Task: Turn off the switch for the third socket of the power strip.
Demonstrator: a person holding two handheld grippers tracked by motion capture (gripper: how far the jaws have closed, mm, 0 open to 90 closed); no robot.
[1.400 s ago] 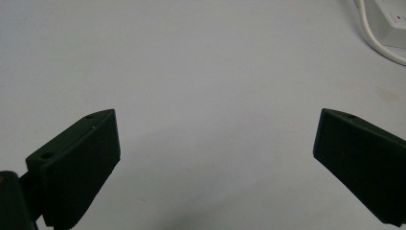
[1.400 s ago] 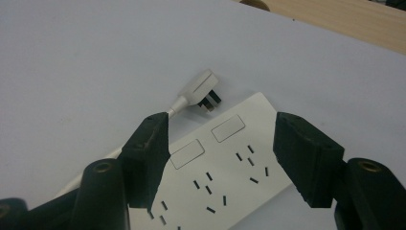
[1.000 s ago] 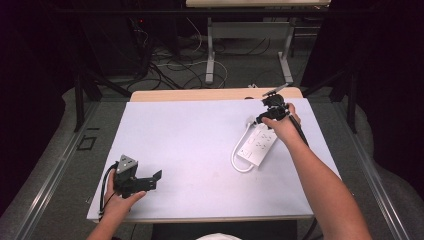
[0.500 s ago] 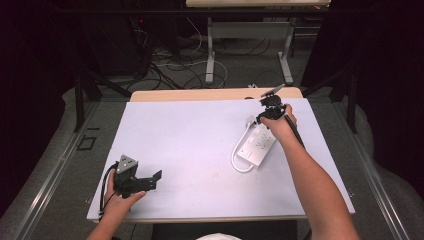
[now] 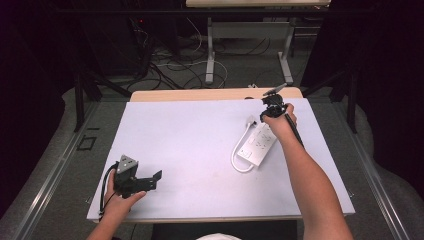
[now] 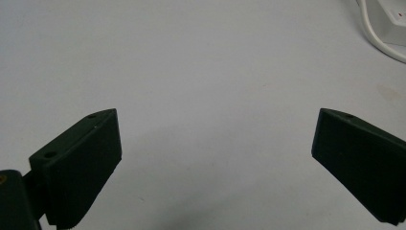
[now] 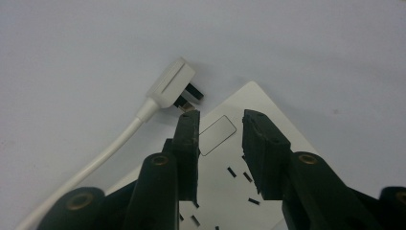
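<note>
Barely started imo: right gripper (image 7: 219, 125) fingers narrowly apart over the power strip (image 5: 257, 145), plug (image 7: 171, 84) at 11 o'clock ungrabbed; left gripper (image 6: 215, 143) spread wide, idle.

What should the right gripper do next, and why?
Probably shift sideways toward the plug and open a little wider. The right gripper hovers over the end of the power strip with its jaws only slightly apart and nothing between them, while the plug lies loose just beside one jaw.

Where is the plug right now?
In the high view the plug lies on the table's right side, at the power strip's far end, just left of the right claw.
</note>
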